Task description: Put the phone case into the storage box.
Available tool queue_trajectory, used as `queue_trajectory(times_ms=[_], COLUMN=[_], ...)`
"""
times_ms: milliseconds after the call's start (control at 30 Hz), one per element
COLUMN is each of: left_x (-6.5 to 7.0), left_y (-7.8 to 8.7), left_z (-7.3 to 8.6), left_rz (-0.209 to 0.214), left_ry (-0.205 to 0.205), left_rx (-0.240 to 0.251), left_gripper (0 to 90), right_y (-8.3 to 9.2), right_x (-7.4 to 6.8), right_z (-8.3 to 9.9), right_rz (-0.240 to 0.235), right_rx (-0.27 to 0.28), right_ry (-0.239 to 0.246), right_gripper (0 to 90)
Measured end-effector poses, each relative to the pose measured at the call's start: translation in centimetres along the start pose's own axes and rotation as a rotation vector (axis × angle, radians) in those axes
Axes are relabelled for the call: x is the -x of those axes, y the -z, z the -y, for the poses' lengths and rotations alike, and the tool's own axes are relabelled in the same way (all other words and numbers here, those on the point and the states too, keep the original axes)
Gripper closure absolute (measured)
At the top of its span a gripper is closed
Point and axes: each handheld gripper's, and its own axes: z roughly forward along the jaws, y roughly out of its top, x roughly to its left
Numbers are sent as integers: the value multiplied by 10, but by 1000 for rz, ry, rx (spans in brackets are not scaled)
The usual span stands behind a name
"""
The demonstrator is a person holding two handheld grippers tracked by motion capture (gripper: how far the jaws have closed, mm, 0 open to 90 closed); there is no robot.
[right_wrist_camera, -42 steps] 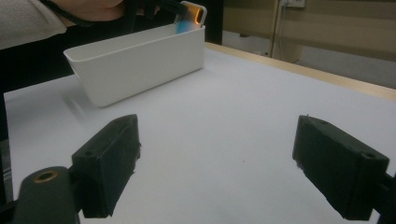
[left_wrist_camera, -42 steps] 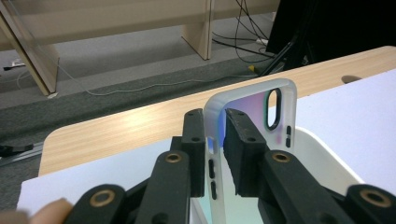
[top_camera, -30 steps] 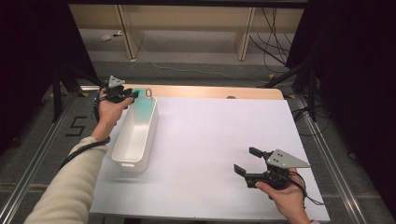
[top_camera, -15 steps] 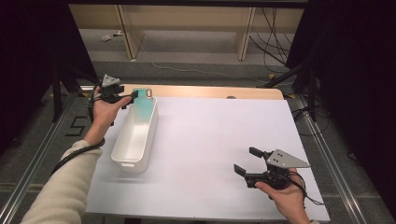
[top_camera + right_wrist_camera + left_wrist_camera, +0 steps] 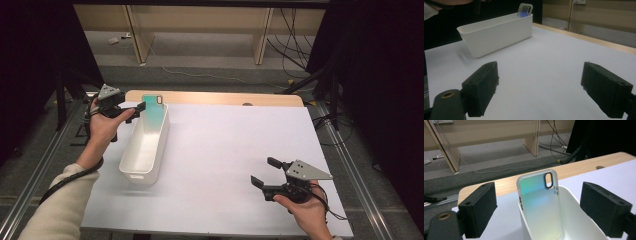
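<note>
At ten o'clock on the table [image 5: 225,150], the phone case [image 5: 153,109] leans upright against the far end wall of the white bin [image 5: 145,147]. Just beside it, the left gripper [image 5: 131,111] has just been opening, jaws clear of the case. At five o'clock, the right gripper [image 5: 264,172] gapes, holding nothing.

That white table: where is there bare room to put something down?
Most of the white table is bare: the wide stretch between the white bin and the right gripper. It is crowded at the bin's far end, where the phone case leans and the open left gripper hangs.
</note>
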Motion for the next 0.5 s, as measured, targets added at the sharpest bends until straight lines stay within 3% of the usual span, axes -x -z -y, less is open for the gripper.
queue_trajectory(times_ms=[400,467,500], left_x=[23,28,5], left_y=[33,40,40], left_z=[13,16,5], left_rz=[74,75,99], left_ry=[-1,26,-348], left_rx=[38,33,46], left_gripper=[115,117,116], right_y=[0,0,-2], right_x=[0,0,-1], right_z=[0,0,0], right_rz=[0,1,-8], right_rx=[-10,-5,11], right_ry=[1,2,-5], right_gripper=[157,157,157])
